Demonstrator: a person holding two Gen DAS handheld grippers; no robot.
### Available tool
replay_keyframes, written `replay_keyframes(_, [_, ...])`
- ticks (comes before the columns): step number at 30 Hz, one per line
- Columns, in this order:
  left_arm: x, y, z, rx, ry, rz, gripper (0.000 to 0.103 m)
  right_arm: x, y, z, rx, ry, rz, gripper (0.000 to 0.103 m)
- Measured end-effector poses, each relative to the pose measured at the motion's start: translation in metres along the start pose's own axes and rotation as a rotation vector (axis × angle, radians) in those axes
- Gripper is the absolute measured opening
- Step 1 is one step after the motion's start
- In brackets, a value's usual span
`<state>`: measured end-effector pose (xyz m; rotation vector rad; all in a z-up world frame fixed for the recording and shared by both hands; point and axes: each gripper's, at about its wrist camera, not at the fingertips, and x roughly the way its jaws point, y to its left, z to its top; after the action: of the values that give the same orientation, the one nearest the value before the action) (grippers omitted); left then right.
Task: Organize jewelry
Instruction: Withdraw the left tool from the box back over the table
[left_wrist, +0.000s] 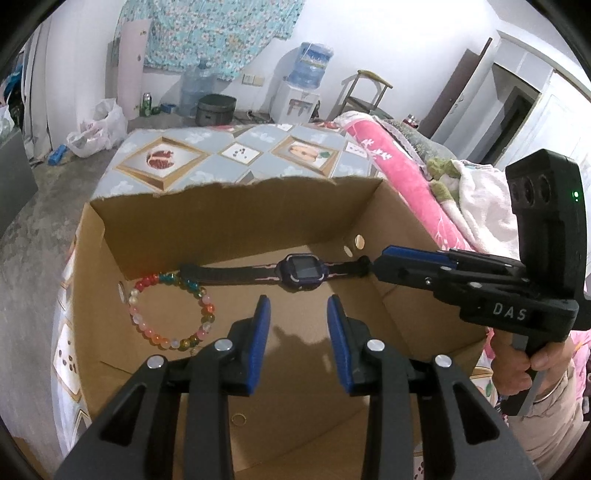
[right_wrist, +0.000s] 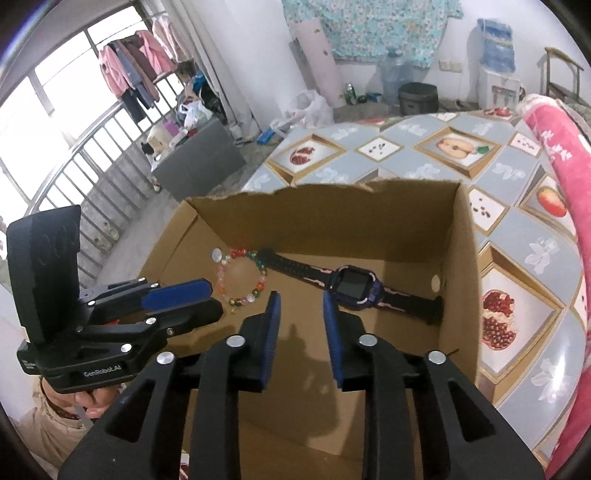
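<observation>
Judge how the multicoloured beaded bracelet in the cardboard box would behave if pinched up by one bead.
The multicoloured beaded bracelet would probably sag out of its ring shape, being separate strung beads. The glossy round beads look slippery, so it might slip from the pads.

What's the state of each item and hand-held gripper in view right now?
cardboard box: open-topped, far rim torn.
watch: lying flat in the box, strap laid out straight, screen dark.
bead bracelet: closed loop, flat on the box floor, top beads under the strap end.
small ring: loose on the box floor.
left hand-held gripper: open, empty.
right hand-held gripper: open, empty.
</observation>
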<state>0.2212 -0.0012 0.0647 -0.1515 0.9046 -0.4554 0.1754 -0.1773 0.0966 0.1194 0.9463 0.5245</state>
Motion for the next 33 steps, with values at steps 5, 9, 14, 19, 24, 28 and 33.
replay_keyframes(5, [-0.015,-0.002,0.0,0.011,-0.039,-0.004,0.031,-0.015,-0.001,-0.002,0.018,-0.035,0.012,0.028])
replay_keyframes(9, [-0.029,-0.002,-0.002,0.011,-0.07,-0.004,0.031,-0.029,-0.002,-0.007,0.035,-0.068,0.016,0.033])
replay_keyframes(14, [-0.058,-0.005,-0.018,0.045,-0.137,0.003,0.031,-0.067,0.0,-0.029,0.048,-0.162,0.035,0.034])
replay_keyframes(19, [-0.097,-0.012,-0.064,0.114,-0.198,-0.003,0.035,-0.108,0.011,-0.069,0.016,-0.255,0.037,0.037])
replay_keyframes(24, [-0.125,-0.014,-0.112,0.149,-0.238,0.021,0.041,-0.125,0.013,-0.121,0.041,-0.273,0.014,0.037])
replay_keyframes(28, [-0.126,-0.018,-0.141,0.156,-0.208,0.009,0.042,-0.119,0.017,-0.152,0.077,-0.238,0.03,0.038])
replay_keyframes(33, [-0.105,-0.029,-0.172,0.191,-0.133,0.05,0.042,-0.106,0.021,-0.181,0.124,-0.182,0.042,0.038])
